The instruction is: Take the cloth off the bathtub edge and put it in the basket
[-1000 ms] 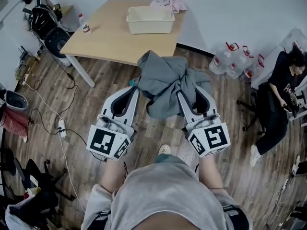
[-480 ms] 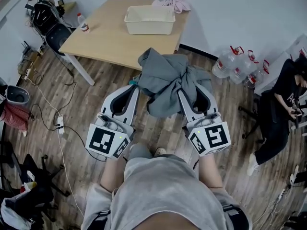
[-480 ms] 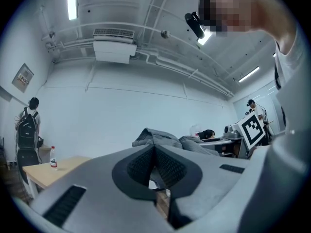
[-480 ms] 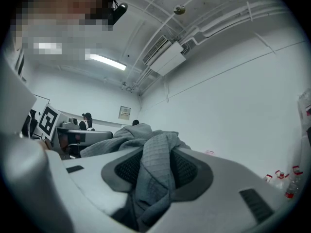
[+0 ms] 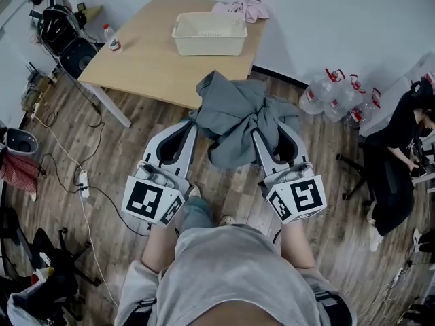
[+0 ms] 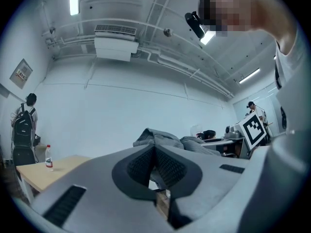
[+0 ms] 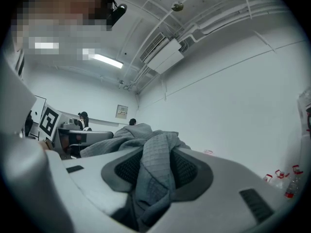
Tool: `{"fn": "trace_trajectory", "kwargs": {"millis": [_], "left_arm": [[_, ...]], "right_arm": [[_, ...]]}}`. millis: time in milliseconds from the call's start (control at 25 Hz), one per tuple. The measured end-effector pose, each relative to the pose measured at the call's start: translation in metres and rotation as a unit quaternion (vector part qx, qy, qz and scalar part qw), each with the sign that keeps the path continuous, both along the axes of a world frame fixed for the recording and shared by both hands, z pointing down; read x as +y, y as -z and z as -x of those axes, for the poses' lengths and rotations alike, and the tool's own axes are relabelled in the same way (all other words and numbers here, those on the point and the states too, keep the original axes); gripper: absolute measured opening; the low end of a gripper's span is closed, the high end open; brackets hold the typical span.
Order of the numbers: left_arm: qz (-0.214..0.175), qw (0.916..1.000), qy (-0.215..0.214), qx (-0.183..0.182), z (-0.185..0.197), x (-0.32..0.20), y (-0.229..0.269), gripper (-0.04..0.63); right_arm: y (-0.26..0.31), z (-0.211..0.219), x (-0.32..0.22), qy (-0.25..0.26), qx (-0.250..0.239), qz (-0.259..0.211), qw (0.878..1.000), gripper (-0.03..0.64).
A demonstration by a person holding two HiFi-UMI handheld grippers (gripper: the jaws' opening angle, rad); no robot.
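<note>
Carrying the cloth [image 5: 238, 124] between both claws, basket [image 5: 209, 34] lying at 12 o'clock.
The right claw [image 5: 256, 131] is clamping a thick fold and the left claw [image 5: 194, 122] is pinching an edge; the basket is sitting on the desk [image 5: 156, 60], nearer the left claw.

The cloth [image 5: 234, 124] is matt grey fabric with a fine waffle texture. Basket [image 5: 207, 46] looks like smooth cream plastic, worktop [image 5: 160, 63] is pale smooth wood, floor [image 5: 326, 155] is darker wood-grain planks.

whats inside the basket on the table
Nothing visible: the basket looks bare inside. Its near wall hides a strip of its bottom. The grey cloth is not in it.
</note>
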State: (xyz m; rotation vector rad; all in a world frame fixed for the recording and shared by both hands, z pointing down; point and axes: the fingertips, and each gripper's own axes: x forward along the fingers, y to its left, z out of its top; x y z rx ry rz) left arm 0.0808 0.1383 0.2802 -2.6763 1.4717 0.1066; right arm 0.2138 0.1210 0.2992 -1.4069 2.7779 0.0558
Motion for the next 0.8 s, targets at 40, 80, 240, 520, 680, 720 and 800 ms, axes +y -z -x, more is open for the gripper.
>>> {"fn": "trace_trajectory", "kwargs": {"millis": [40, 80, 240, 520, 680, 720, 800], "left_arm": [[0.001, 1.0, -0.003, 0.0, 0.001, -0.007, 0.0, -0.002], [0.002, 1.0, -0.006, 0.0, 0.003, -0.014, 0.0, -0.002], [0.004, 0.9998, -0.019, -0.002, 0.012, -0.043, 0.002, -0.002], [0.003, 0.9992, -0.039, -0.002, 0.04, -0.098, 0.005, -0.002], [0.0, 0.9986, -0.053, -0.003, 0.055, -0.128, 0.005, -0.002], [0.0, 0.9984, -0.056, -0.003, 0.058, -0.137, 0.005, -0.002], [0.0, 0.9981, -0.062, -0.004, 0.064, -0.153, 0.005, -0.002]], "right_arm": [[0.001, 0.001, -0.006, -0.003, 0.0, 0.0, 1.0, 0.164], [0.001, 0.003, -0.013, -0.006, 0.0, 0.001, 1.0, 0.164], [0.004, 0.012, -0.039, -0.02, 0.0, 0.001, 1.0, 0.164], [0.006, 0.038, -0.087, -0.042, 0.005, 0.0, 0.999, 0.164], [0.005, 0.053, -0.114, -0.057, 0.004, -0.001, 0.998, 0.164], [0.005, 0.055, -0.121, -0.061, 0.004, -0.001, 0.998, 0.164], [0.004, 0.061, -0.135, -0.069, 0.003, -0.001, 0.998, 0.164]]}}
